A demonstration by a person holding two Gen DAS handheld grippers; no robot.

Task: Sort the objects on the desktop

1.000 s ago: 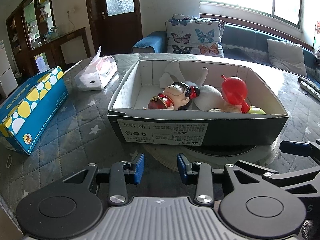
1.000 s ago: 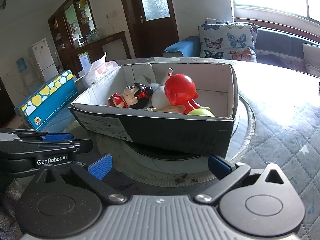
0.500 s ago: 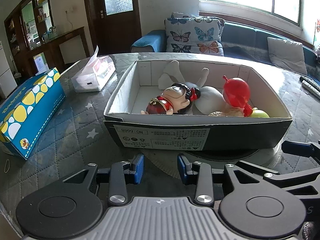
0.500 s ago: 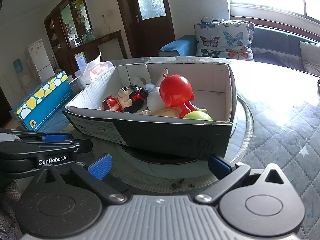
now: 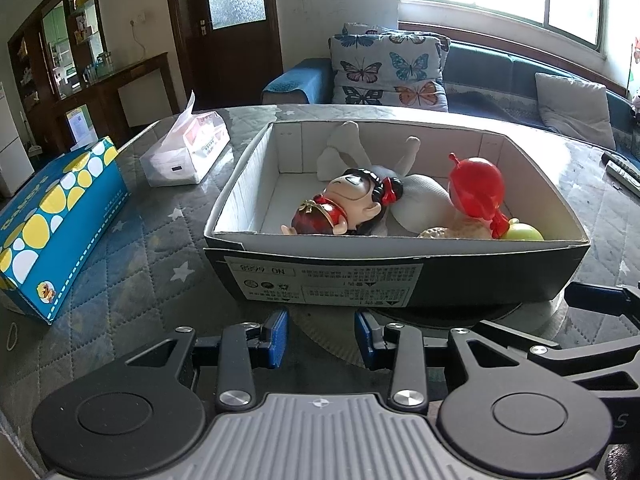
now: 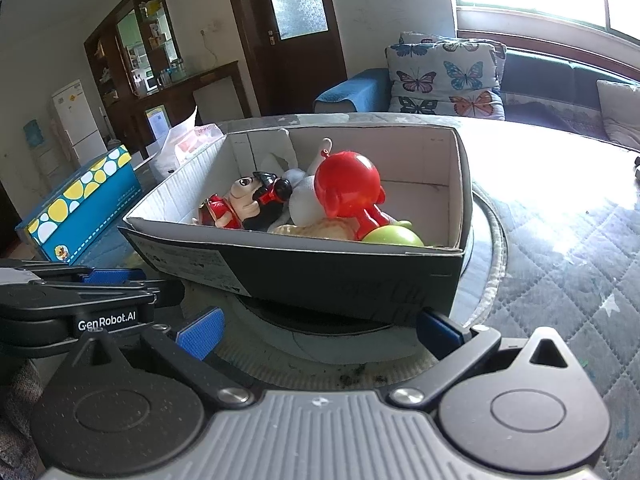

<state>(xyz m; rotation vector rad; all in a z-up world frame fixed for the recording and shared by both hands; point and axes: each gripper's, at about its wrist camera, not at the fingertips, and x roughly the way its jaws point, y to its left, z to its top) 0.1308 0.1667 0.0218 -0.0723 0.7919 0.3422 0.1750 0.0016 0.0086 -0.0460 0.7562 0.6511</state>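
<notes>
The right gripper (image 6: 318, 330) sits just in front of the cardboard box (image 6: 340, 276), its blue-padded jaws spread wide with nothing between them. Inside the box, a red toy (image 6: 346, 190) stands at the middle, a doll (image 6: 244, 202) lies to its left, a white plush (image 6: 302, 198) behind, and a green ball (image 6: 394, 236) at the near right. The left gripper (image 6: 116, 280) lies left of the box. A blue carton (image 6: 80, 208) stands further left.
</notes>
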